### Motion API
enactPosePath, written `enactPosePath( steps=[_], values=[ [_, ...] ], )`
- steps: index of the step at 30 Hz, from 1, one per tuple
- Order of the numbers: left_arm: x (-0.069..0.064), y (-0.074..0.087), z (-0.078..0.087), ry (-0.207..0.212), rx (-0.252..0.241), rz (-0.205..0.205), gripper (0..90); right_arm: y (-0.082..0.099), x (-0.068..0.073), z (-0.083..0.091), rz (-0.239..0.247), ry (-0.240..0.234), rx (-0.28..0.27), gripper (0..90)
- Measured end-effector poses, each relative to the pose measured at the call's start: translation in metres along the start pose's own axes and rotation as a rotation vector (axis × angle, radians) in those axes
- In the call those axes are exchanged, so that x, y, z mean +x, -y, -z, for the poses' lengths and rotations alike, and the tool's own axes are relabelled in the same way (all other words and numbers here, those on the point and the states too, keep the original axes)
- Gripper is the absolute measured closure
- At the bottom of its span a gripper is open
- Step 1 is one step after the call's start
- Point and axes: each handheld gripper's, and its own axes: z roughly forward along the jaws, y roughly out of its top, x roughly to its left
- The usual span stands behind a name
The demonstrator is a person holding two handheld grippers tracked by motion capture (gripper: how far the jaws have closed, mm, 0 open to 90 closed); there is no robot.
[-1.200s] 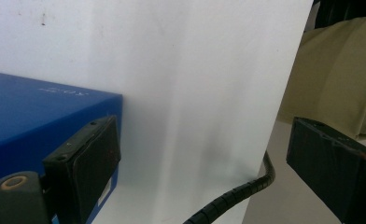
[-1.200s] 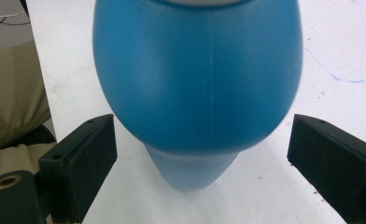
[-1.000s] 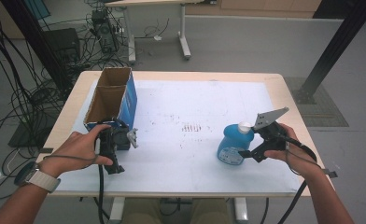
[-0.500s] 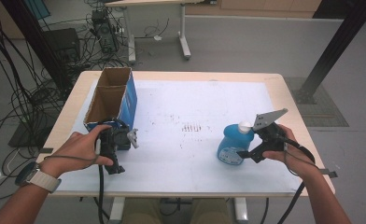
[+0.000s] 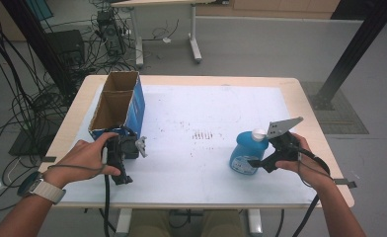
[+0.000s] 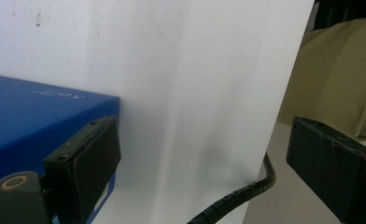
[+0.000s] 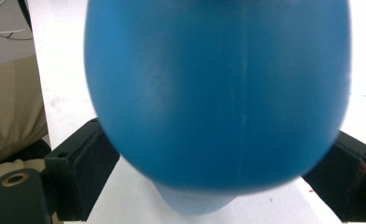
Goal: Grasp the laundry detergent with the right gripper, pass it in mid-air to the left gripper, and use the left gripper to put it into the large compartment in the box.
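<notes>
Bottle (image 5: 245,154) stands on the table (image 5: 191,103), well right of the box (image 5: 116,109). Right gripper (image 5: 258,162) straddles it, jaws just closing, grip unconfirmed. Left gripper (image 5: 132,147) gapes beside the box. We judge transfer not begun.

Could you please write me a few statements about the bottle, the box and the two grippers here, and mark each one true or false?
1. The blue plastic bottle with a white cap stands upright on the white table. True.
2. The blue plastic bottle sits inside the open blue cardboard box. False: it stands on the table, well apart from the box.
3. The bottle's body lies between the jaws of the right gripper. True; the jaws have just been closing around it.
4. The left gripper holds the bottle's cap. False: it rests beside the near end of the cardboard box, jaws wide open, with nothing between them.
5. The cardboard box lies flattened. False: it stands with its top open.
</notes>
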Motion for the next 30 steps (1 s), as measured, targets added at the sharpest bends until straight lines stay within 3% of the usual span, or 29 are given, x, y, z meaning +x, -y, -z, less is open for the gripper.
enactPosePath(
  steps=[30],
  values=[
    [0.0003, -0.0010, -0.0027, 0.004, 0.002, 0.002, 10.3, 0.0073, -0.0005, -0.0066, 0.000, -0.010, -0.060, 16.7]
  ],
)
